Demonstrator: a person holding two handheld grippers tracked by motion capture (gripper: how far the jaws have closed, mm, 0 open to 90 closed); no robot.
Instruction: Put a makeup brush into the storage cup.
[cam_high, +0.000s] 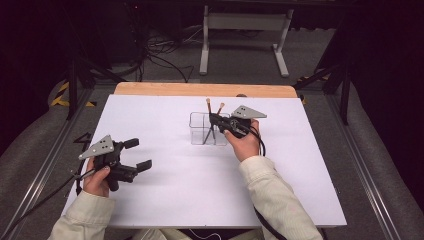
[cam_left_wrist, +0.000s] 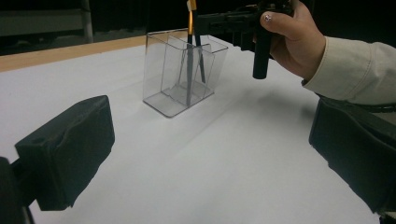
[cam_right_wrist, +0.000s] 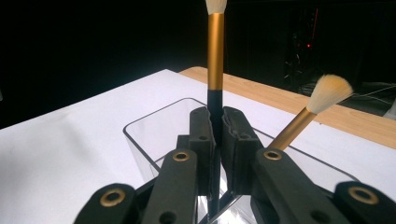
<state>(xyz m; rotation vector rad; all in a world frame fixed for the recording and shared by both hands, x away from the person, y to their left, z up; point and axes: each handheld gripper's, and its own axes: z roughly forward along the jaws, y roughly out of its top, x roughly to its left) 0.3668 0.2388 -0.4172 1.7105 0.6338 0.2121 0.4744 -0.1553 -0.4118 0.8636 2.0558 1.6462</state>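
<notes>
A clear plastic holder (cam_high: 200, 131) stands on the white table top with two makeup brushes in it. My right gripper (cam_right_wrist: 218, 128) is shut on the black handle of the upright gold-banded brush (cam_right_wrist: 215, 51), just above the holder's rim (cam_right_wrist: 154, 116). The other brush (cam_right_wrist: 322, 100) leans away to the right, free of the jaws. In the high view the right gripper (cam_high: 215, 120) reaches over the holder from the right. My left gripper (cam_high: 137, 154) rests at the table's left, open with nothing between its pads (cam_left_wrist: 70, 149). From there the holder (cam_left_wrist: 180, 74) is well ahead.
The white sheet (cam_high: 165, 200) covers the table, with a wooden strip (cam_high: 200, 90) along the far edge. A white metal stand (cam_high: 245, 30) and cables lie on the floor beyond. Dark frame rails (cam_high: 360, 160) run along both sides.
</notes>
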